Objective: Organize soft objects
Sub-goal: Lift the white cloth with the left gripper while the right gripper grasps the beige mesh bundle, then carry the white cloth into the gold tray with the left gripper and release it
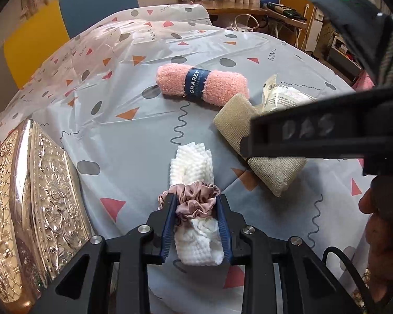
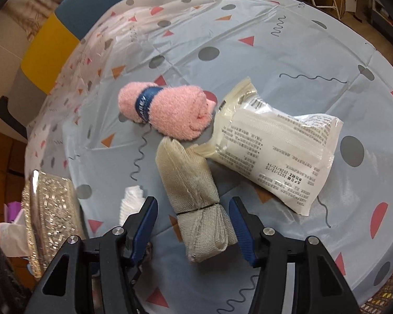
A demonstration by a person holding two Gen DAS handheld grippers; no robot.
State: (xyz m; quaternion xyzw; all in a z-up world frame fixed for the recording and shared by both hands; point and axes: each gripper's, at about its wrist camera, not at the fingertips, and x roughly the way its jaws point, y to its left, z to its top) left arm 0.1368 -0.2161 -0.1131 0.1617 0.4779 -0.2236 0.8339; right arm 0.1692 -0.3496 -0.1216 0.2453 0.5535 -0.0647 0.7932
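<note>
- Nearest the left wrist camera, the left gripper (image 1: pixel 197 225) has its blue-padded fingers (image 1: pixel 168 231) narrowed onto a white waffle cloth roll (image 1: pixel 196 246); both pads press its sides, just at the mauve satin scrunchie (image 1: pixel 196 198) banded round its middle.
- The roll lies on the tabletop (image 1: pixel 133 141) and reaches toward 12 o'clock from the fingers.
- At 9 o'clock in that view an embossed silver box (image 1: pixel 39 198) sits at the tabletop's edge.
- At 12 o'clock, well beyond the roll, lies a pink fluffy towel roll (image 1: pixel 201 85) with a dark blue band.
- At 2 o'clock the other gripper's black body partly hides a beige gauze roll (image 1: pixel 230 115).
- In the right wrist view the right gripper (image 2: pixel 194 214) hangs over the near end of that gauze roll (image 2: pixel 196 188) with its fingers (image 2: pixel 239 225) about half open; the roll lies between them, a gap at each side, nothing gripped.
- A printed white packet (image 2: pixel 280 151) touches the gauze roll's far end at 1 o'clock.
- The pink towel roll (image 2: pixel 170 110) lies at 11 o'clock, just beside the gauze.
</note>
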